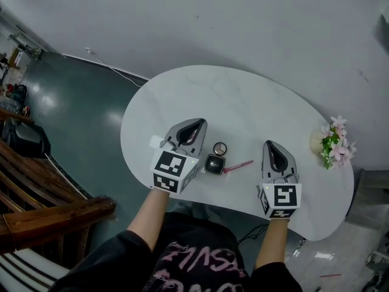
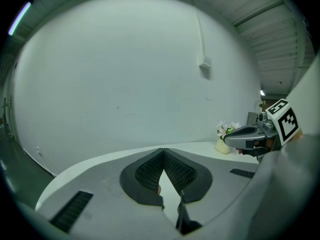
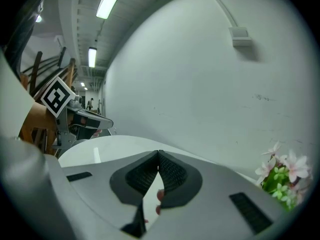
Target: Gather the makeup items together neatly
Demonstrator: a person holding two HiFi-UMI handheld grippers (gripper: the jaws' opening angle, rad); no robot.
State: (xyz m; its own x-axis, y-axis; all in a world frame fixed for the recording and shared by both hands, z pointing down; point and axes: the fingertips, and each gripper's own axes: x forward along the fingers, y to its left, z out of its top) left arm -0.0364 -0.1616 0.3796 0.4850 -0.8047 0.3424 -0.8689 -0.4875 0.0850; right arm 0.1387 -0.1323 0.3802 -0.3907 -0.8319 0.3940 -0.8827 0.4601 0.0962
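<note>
Three makeup items lie near the front edge of the white table (image 1: 243, 102). They are a small round compact (image 1: 220, 148), a black square compact (image 1: 214, 164) and a thin pink stick (image 1: 238, 165). My left gripper (image 1: 198, 124) hovers just left of them, shut and empty, its tips meeting in the left gripper view (image 2: 163, 150). On the other side of the items, my right gripper (image 1: 269, 144) is also shut with nothing held (image 3: 159, 152). A small white object (image 1: 157, 142) peeks out at the left gripper's left side; what it is I cannot tell.
A pot of pink and white flowers (image 1: 332, 143) stands at the table's right end, also seen as flowers (image 3: 285, 176). Wooden chairs (image 1: 36, 187) stand on the floor to the left. A white wall runs behind the table.
</note>
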